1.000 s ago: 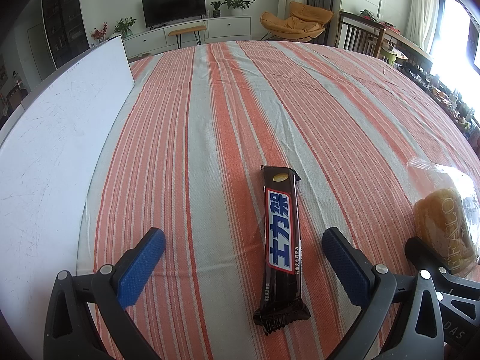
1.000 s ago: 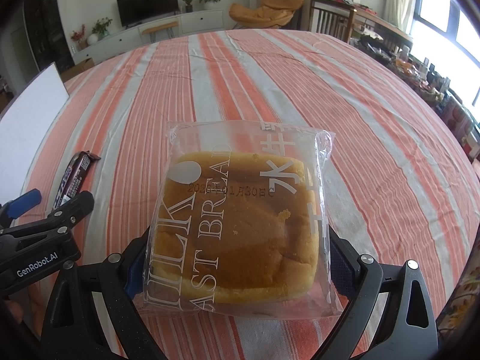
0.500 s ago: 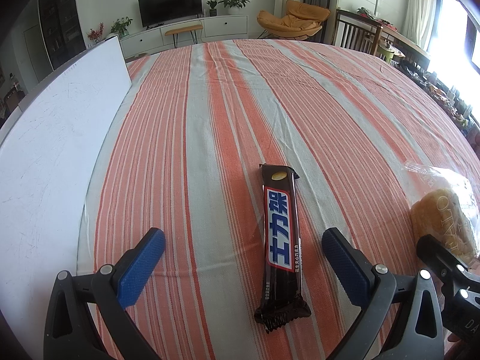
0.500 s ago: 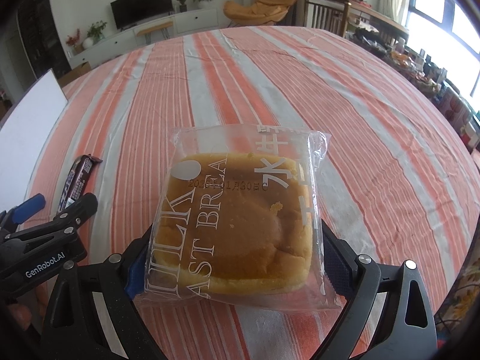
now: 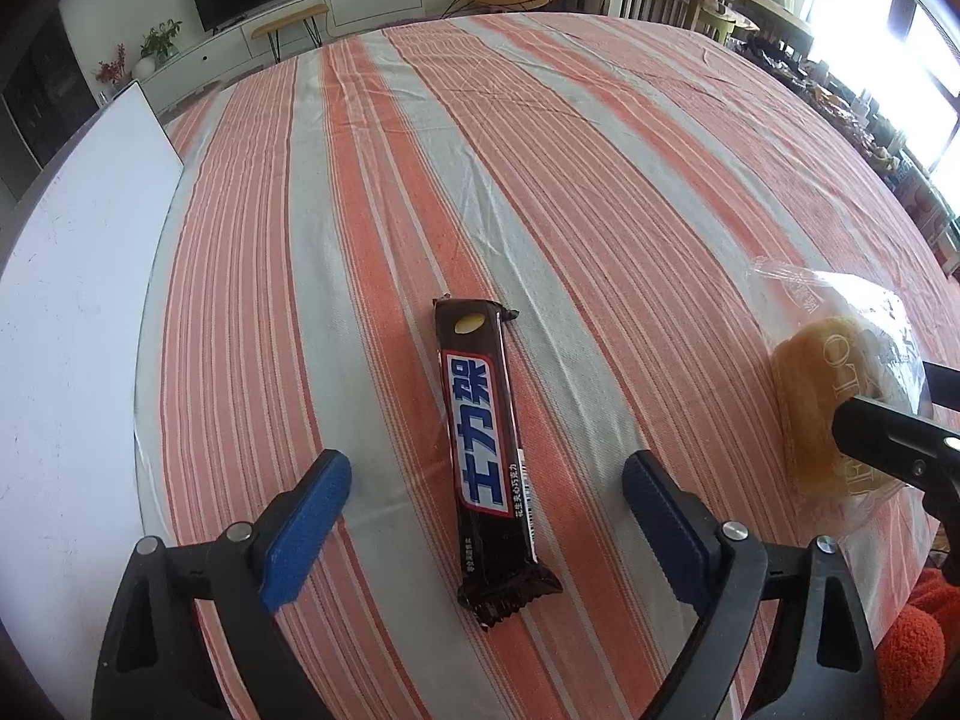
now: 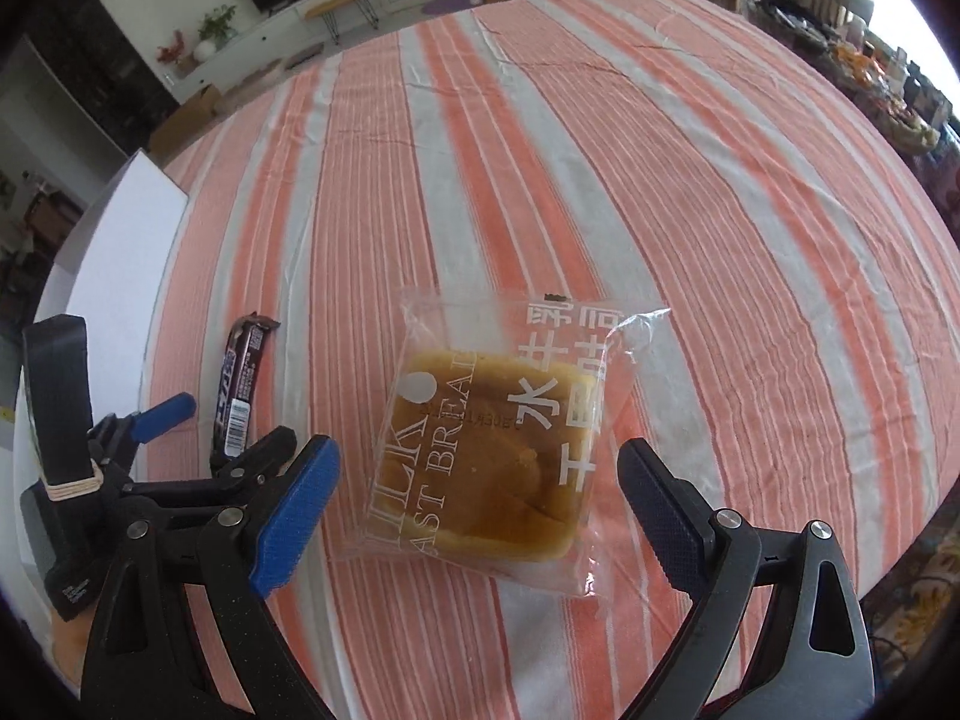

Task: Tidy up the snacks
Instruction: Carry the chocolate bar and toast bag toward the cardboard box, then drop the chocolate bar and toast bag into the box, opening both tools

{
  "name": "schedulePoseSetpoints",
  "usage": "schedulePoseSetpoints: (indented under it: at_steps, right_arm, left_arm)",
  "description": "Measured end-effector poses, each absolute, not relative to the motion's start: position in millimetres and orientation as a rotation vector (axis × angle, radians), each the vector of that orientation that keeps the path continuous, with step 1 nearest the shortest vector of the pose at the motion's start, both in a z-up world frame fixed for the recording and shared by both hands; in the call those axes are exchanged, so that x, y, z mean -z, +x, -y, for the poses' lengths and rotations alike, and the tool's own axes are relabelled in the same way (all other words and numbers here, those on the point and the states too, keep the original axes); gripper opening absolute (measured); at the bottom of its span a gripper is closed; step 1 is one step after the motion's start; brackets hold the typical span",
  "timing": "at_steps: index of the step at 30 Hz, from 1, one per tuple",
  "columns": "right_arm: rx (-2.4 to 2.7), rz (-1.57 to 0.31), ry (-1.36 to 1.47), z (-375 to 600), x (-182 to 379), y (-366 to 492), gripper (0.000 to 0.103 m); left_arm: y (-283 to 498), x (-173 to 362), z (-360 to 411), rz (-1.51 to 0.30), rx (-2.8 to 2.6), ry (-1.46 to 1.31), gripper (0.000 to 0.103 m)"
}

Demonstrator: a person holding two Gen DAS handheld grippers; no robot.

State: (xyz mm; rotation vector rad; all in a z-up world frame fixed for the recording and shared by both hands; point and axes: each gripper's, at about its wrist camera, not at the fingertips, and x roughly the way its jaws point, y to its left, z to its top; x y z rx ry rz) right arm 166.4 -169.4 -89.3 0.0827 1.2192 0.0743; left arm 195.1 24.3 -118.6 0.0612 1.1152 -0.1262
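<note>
A dark brown chocolate bar (image 5: 489,456) with a blue and white label lies lengthwise on the striped tablecloth, between the open jaws of my left gripper (image 5: 486,474). It also shows in the right wrist view (image 6: 240,390). A clear bag of milk toast bread (image 6: 504,438) lies flat on the cloth in front of my right gripper (image 6: 477,480), which is open and empty, its jaws apart from the bag. The bread also shows at the right edge of the left wrist view (image 5: 840,384).
A white board (image 5: 72,312) lies along the table's left side. The orange and grey striped tablecloth (image 5: 540,150) covers the round table. Chairs and a cluttered side table (image 5: 870,120) stand beyond the far right edge.
My right gripper has drawn back and up from the bread, which now lies on the cloth beyond its tips. My left gripper has risen slightly over the chocolate bar.
</note>
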Motion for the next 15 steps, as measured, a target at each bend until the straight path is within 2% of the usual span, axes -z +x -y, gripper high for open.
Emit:
schedulePoseSetpoints:
  at_steps: [1,2,3,8,12,15]
  right_arm:
    - [-0.057,-1.214,0.058,168,92,168,0.093]
    - [-0.043,-1.208,0.046,169,93,169,0.086]
    - [-0.048,-1.211,0.066,172,93,167,0.072]
    - [-0.079,-1.15,0.159,187,60,145,0.07]
    - [-0.201,-1.048,0.189,163,3,129,0.07]
    - [-0.337,-0.967,0.171,115,-42,119,0.07]
  left_arm:
    - [194,114,-27,-1.097,0.101,0.063,0.056]
    - [193,112,-30,-1.1,0.112,0.039,0.016]
    - [193,110,-35,-1.114,0.12,0.0,0.017]
    - [159,71,-65,-1.045,0.205,-0.223,0.017]
    - [116,9,-94,-0.943,0.32,-0.425,0.017]
    - [82,-45,-132,-0.827,0.334,-0.479,0.017]
